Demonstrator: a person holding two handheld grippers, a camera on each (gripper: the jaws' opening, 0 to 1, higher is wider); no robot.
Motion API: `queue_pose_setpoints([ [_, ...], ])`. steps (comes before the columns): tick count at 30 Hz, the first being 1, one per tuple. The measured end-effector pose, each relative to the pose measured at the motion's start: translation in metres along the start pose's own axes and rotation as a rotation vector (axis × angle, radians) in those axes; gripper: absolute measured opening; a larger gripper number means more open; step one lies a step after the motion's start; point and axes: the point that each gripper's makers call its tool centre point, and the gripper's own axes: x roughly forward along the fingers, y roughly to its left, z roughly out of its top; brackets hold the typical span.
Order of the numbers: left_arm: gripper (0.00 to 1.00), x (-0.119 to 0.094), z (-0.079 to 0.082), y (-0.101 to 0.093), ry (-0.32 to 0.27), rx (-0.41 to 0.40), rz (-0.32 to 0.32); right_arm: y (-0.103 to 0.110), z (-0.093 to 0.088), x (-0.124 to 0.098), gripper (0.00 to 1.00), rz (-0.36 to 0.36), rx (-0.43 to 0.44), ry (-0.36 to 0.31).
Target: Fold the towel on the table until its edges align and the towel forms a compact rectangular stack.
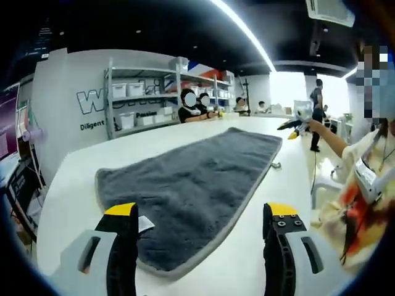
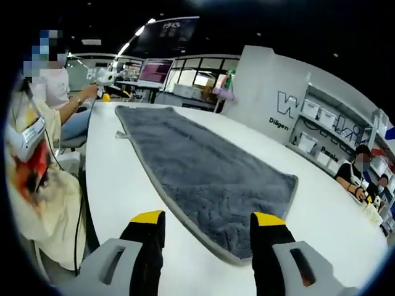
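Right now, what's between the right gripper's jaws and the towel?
In the right gripper view, bare white table lies between the right gripper and the grey towel's near edge.

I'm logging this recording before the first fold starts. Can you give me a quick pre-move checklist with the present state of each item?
1. Towel lies flat and unfolded on the table: ok.
2. Left tongs open, nothing held, at one short end of the towel: ok.
3. Right tongs open, nothing held, at the other short end: ok.
4. Whole towel in the workspace, all edges on the table: ok.
5. Towel surface free of other objects: ok in both views; a small white tag sits at the left-end corner.
6. Tongs centred on a towel corner for grasping: cannot tell; both straddle the edge rather than a corner.
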Motion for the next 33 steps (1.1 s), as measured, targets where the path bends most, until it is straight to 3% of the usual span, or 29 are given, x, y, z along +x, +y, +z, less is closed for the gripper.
queue_pose_setpoints([
  [8,0.7,-0.007,-0.017,-0.002,0.035,-0.02,-0.057,0.004,-0.006,-0.005,0.55,0.021,0.004,-0.005],
  [12,0.7,-0.009,-0.019,-0.003,0.007,-0.127,-0.082,0.003,-0.005,-0.009,0.55,0.022,0.014,-0.018],
  [23,0.61,-0.015,-0.046,0.003,0.105,-0.132,-0.098,0.002,-0.02,-0.009,0.52,0.073,0.039,0.025],
  [27,0.56,-0.015,-0.055,0.006,0.163,-0.093,-0.09,0.001,-0.026,-0.005,0.52,0.096,0.052,0.044],
  [33,0.54,-0.013,-0.055,0.004,0.173,-0.087,-0.096,-0.006,-0.033,-0.003,0.51,0.104,0.087,0.052],
])
